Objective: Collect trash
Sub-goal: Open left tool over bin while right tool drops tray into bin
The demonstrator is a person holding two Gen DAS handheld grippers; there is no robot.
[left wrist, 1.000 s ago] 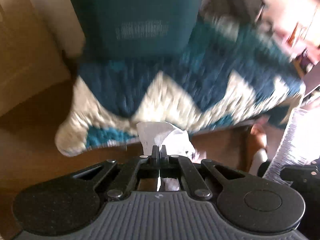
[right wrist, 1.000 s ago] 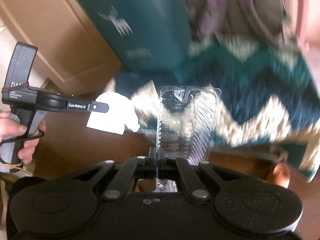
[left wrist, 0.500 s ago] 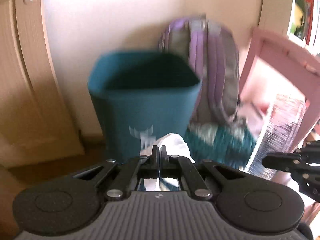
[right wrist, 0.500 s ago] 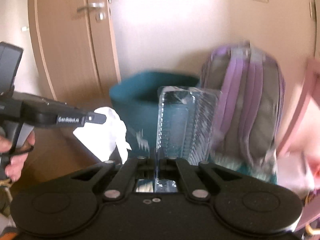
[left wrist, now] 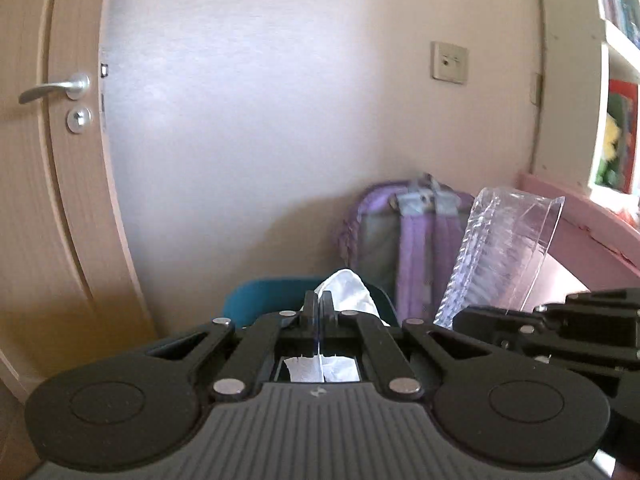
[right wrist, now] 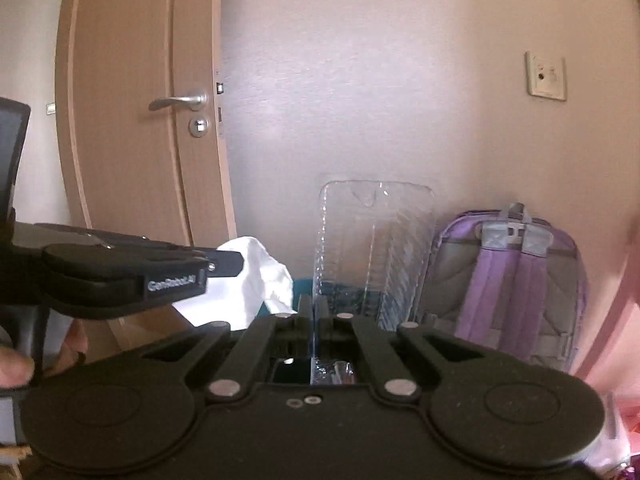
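Observation:
My left gripper [left wrist: 319,300] is shut on a crumpled white tissue [left wrist: 348,292], which also shows in the right wrist view [right wrist: 256,276]. My right gripper [right wrist: 314,304] is shut on a clear plastic blister pack [right wrist: 372,248], which stands upright at the right of the left wrist view [left wrist: 504,252]. A teal waste bin [left wrist: 260,296] stands against the wall just beyond and below both grippers; only its rim shows. The left gripper [right wrist: 228,264] enters the right wrist view from the left.
A purple and grey backpack [right wrist: 516,280] leans on the wall right of the bin. A wooden door [left wrist: 44,200] with a metal handle is at the left. A pink piece of furniture [left wrist: 580,236] and a white shelf [left wrist: 616,80] are at the right.
Both grippers have risen and tilted up from the teal-and-white rug on the floor to the wall. The bin has dropped to the bottom of both views. Tissue and blister pack stay held.

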